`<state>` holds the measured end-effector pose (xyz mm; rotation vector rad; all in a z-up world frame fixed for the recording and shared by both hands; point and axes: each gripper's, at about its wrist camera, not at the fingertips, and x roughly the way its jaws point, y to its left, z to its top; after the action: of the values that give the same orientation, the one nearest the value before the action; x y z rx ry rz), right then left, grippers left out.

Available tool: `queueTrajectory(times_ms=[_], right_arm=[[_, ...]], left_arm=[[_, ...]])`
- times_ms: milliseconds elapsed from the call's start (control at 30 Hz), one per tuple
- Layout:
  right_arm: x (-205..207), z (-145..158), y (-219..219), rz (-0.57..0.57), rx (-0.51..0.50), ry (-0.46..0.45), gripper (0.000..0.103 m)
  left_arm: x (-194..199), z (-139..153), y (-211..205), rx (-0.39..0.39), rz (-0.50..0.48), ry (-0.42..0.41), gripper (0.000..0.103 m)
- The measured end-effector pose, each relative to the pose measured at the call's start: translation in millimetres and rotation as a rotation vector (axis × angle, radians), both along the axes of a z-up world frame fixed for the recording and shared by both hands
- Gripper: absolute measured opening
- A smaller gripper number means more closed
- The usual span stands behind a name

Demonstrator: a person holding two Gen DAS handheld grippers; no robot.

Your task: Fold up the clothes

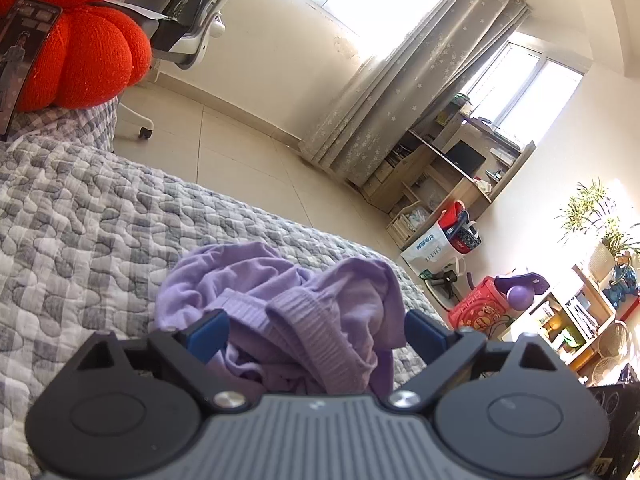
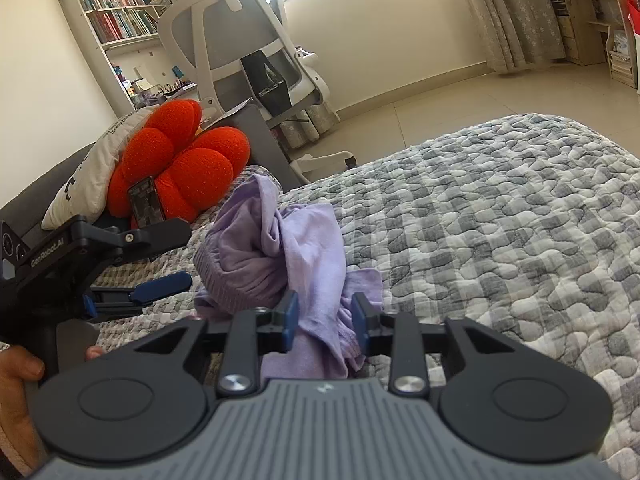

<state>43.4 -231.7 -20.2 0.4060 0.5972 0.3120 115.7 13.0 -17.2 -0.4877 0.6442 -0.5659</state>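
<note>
A crumpled lilac garment [image 1: 280,280] with a ribbed hem lies in a heap on the grey patchwork quilt [image 1: 80,220]. My left gripper [image 1: 316,336] stands open, its blue pads wide on either side of the heap's near part and not pressing it. In the right wrist view the same garment [image 2: 256,240] bunches upward. My right gripper [image 2: 326,316] has a fold of the cloth hanging loosely between its half-spread blue pads. The left gripper [image 2: 186,254] shows there at the left, turned on its side, its fingers apart beside the heap.
A red flower-shaped cushion [image 2: 180,160] with a phone [image 2: 146,202] leaning on it sits beyond the garment, next to a white pillow [image 2: 88,176]. An office chair [image 2: 240,40] stands by the bed. The quilt [image 2: 500,220] spreads out to the right. A hand [image 2: 16,364] holds the left gripper.
</note>
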Motion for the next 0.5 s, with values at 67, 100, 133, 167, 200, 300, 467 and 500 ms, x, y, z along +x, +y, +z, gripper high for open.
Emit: queueTrajectory(times_ms=[67, 100, 133, 167, 200, 300, 467, 500], right_arm=[[-0.6, -1.1, 1.5, 0.015, 0.0, 0.001, 0.055], [0.0, -2.2, 3.0, 0.021, -0.002, 0.006, 0.055], [1.4, -4.1, 5.0, 0.024, -0.007, 0.015, 0.055], [2.4, -6.2, 6.8, 0.025, -0.015, 0.026, 0.055], [3.1, -8.2, 8.6, 0.025, -0.028, 0.035, 0.055], [3.3, -12.1, 13.3, 0.029, -0.062, 0.049, 0.055], [0.1, -10.3, 14.7, 0.046, -0.085, 0.053, 0.033], [-0.2, -9.8, 13.1, 0.045, -0.078, 0.058, 0.025]], left_arm=[[2.7, -4.1, -2.4, -0.005, 0.007, 0.004, 0.078], [3.4, -5.3, -3.2, -0.001, 0.014, 0.004, 0.067], [3.7, -5.5, -3.6, 0.006, 0.017, 0.0, 0.051], [2.8, -4.9, -5.2, 0.022, 0.021, -0.01, 0.042], [1.5, -4.2, -7.0, 0.04, 0.026, -0.021, 0.03], [-7.2, 2.8, -6.0, 0.088, 0.048, -0.07, 0.021], [-26.6, 24.2, 11.1, 0.165, 0.113, -0.166, 0.02], [-30.5, 29.7, 15.2, 0.176, 0.124, -0.183, 0.02]])
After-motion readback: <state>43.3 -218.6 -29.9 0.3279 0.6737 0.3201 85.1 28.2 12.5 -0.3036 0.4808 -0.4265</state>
